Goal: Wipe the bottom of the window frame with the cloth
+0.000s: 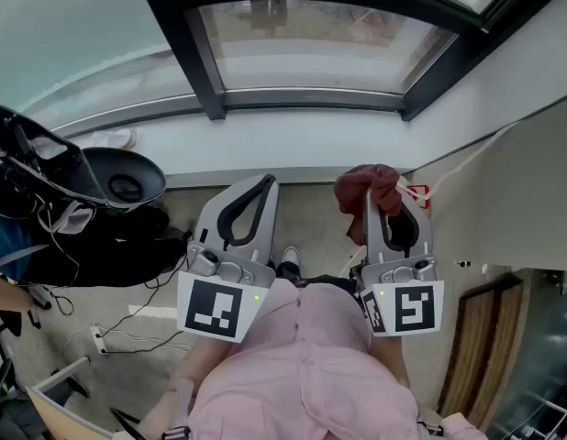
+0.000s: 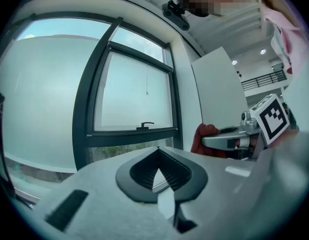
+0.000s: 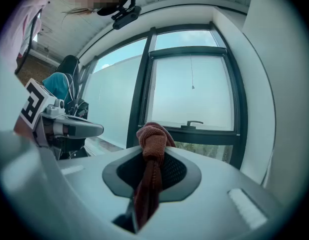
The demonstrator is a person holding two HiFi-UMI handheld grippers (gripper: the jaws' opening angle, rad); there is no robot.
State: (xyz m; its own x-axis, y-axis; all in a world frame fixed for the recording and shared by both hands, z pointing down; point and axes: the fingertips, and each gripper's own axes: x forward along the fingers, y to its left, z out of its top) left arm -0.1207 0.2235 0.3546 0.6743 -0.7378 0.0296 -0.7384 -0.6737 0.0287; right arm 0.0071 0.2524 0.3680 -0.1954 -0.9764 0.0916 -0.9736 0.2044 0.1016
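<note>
Right tool (image 3: 155,156) clamps the cloth (image 3: 150,136), bunched beyond its tip.

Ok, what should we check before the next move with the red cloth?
1. Cloth gripped by the right tool: ok, its jaws are clamped on it.
2. Left tool free: ok, jaws together, nothing between them.
3. Cloth touching the window frame's bottom bar: not ok, it is held apart from it.
4. Both tools pointed toward the window: ok.
5. Dirt on the bar: cannot tell.
</note>
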